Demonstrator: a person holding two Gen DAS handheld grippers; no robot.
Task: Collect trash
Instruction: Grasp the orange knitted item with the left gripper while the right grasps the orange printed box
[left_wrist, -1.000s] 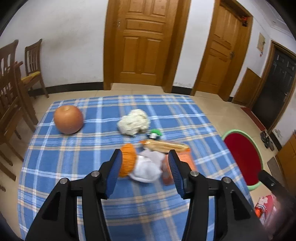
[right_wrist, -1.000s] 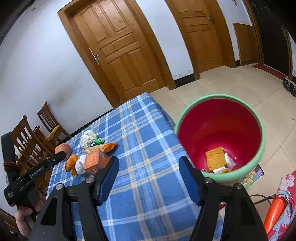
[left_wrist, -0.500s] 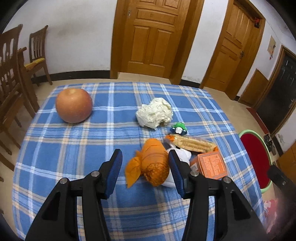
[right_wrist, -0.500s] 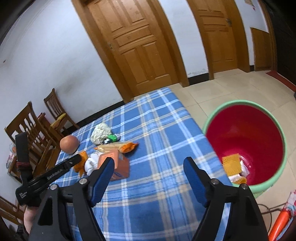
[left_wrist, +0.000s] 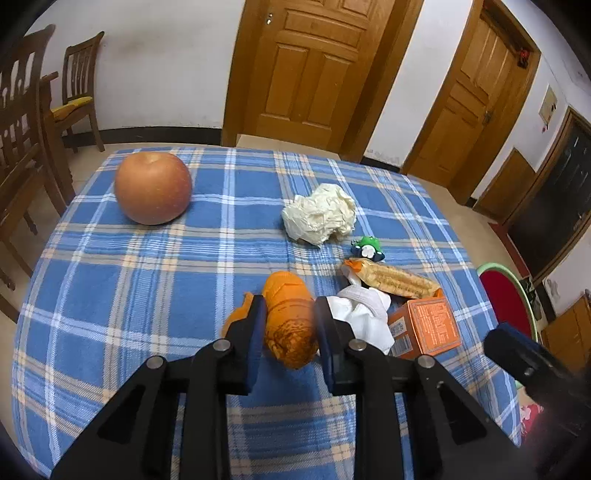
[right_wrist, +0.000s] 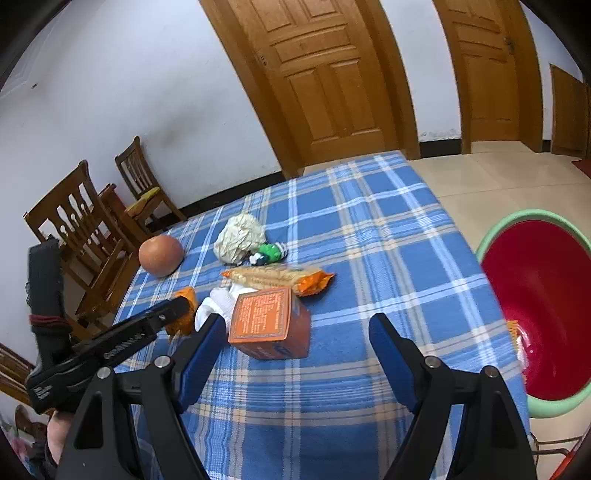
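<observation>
Blue-checked tabletop (left_wrist: 147, 295) carries the litter. A soft, light orange wrapper (left_wrist: 291, 321) is being closed on by the left tongs (left_wrist: 288, 325) at mid-body; crushing is likely. The right tongs (right_wrist: 295, 339) are spread, empty, near the stiff orange box (right_wrist: 269, 321).

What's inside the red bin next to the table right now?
The red bin shows mostly bare red wall in the right wrist view. A bit of orange and white trash peeks out at its near-left edge; the table edge hides the rest of the bottom.

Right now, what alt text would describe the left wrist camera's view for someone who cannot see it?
The left tool is closing its two fingers on a crumpled orange wrapper on a blue plaid tablecloth. Nearby lie white tissue, an orange box, a snack packet, crumpled paper and an apple.
</observation>
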